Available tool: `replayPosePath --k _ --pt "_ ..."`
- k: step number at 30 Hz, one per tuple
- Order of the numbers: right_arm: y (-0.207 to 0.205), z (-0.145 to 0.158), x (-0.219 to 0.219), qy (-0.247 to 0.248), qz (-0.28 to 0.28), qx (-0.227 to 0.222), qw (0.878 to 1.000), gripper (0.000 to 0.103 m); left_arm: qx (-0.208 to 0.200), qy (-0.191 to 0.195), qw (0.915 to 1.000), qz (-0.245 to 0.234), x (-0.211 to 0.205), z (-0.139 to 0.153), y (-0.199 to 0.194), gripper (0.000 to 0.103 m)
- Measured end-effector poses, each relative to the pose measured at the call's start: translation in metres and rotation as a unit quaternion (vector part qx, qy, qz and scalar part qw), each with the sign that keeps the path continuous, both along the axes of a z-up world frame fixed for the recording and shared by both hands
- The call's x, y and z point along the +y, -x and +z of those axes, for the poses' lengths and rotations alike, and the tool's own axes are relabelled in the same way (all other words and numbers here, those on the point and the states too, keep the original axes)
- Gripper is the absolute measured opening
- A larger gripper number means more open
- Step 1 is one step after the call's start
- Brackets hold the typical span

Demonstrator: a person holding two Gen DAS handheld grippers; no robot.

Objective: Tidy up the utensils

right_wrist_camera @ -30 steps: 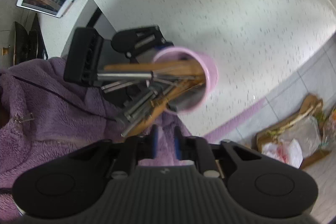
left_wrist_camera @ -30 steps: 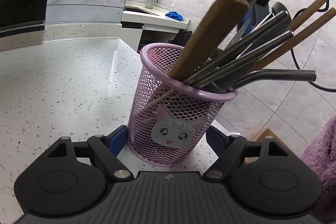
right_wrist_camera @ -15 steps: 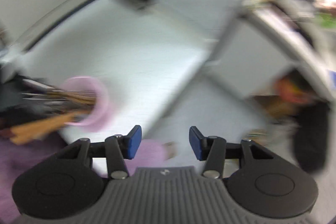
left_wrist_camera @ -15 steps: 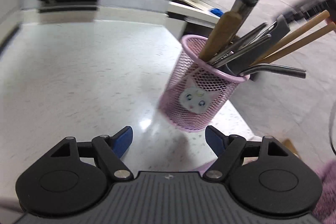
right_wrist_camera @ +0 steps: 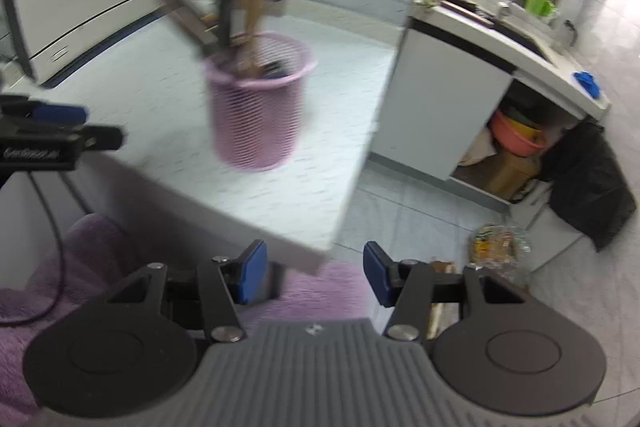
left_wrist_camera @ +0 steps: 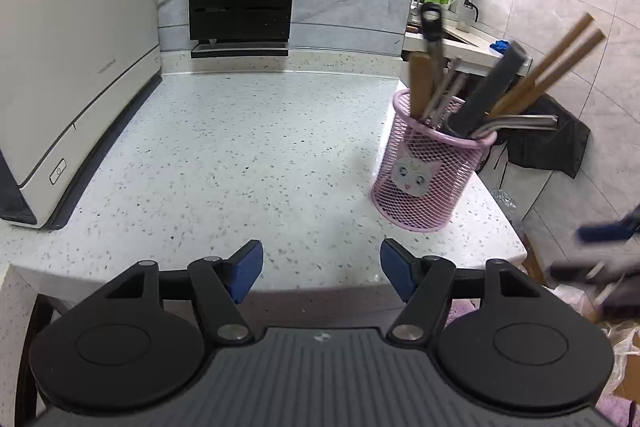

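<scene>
Left wrist view: a pink mesh holder (left_wrist_camera: 428, 171) is seen crammed with utensils (left_wrist_camera: 480, 95); the left gripper (left_wrist_camera: 322, 267) and the right gripper (right_wrist_camera: 310, 275) are both held spread and empty, the left having just narrowed, the right widened.

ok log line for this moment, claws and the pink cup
left claw: open, empty | right claw: open, empty, just been opening | pink mesh cup: upright on counter, full of utensils, untouched

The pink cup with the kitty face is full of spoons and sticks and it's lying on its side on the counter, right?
Not quite. The pink cup stands upright on the counter, not on its side. The left wrist view shows it, utensils poking out the top.
</scene>
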State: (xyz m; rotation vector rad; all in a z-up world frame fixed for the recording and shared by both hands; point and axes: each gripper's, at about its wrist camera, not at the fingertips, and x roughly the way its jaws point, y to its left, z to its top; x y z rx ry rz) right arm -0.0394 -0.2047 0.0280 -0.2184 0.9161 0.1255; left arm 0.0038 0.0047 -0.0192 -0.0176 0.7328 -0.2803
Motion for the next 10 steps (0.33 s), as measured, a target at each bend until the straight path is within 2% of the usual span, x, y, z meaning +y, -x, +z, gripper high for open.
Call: replayPosePath --k 4,10 --pt "0.001 -0.003 0.022 -0.033 0.028 -0.013 0.999 0.053 -0.007 -0.005 1.0 -0.001 -0.01 0.003 0.012 0.079" --pt "0.008 0.001 0.031 -0.064 0.014 -0.047 0.997 0.053 -0.027 -0.02 0.9994 -0.002 -0.018 0.008 0.022 0.079"
